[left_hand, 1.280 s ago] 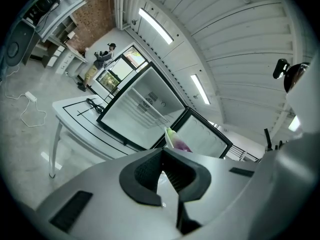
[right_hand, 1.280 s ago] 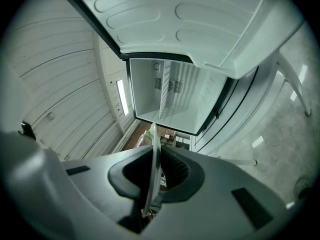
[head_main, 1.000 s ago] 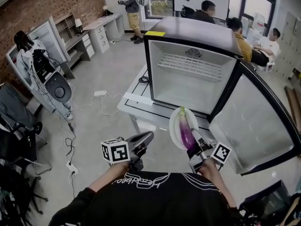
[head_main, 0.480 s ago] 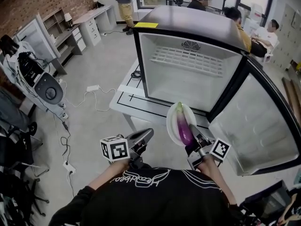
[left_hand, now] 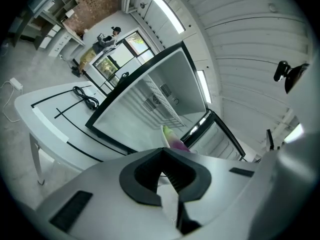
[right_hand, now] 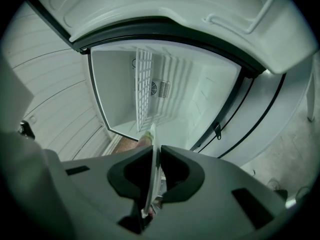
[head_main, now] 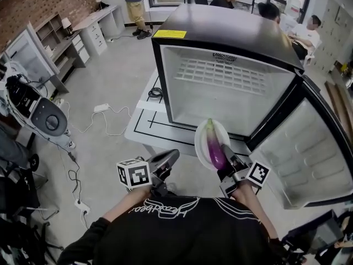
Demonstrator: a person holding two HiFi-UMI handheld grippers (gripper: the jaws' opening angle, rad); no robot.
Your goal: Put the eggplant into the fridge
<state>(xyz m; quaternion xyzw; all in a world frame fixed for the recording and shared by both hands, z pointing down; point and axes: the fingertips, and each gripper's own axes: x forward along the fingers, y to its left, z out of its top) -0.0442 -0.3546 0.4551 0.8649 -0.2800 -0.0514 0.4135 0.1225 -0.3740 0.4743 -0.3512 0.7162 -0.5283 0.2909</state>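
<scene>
A: State?
B: The right hand-held gripper (head_main: pixel 225 158) pinches the plate (head_main: pixel 203 141) rim, frame centre; eggplant (head_main: pixel 215 149) lies on it. The left hand-held gripper (head_main: pixel 170 160) is pressed together, empty.
A: Method?
B: Keep plate level; enter fridge (head_main: pixel 220 37) under shelf (head_main: pixel 234 76).

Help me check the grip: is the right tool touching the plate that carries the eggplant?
Touching. The right gripper view shows the right tool closed on the rim of the white plate, with no gap on either side.
</scene>
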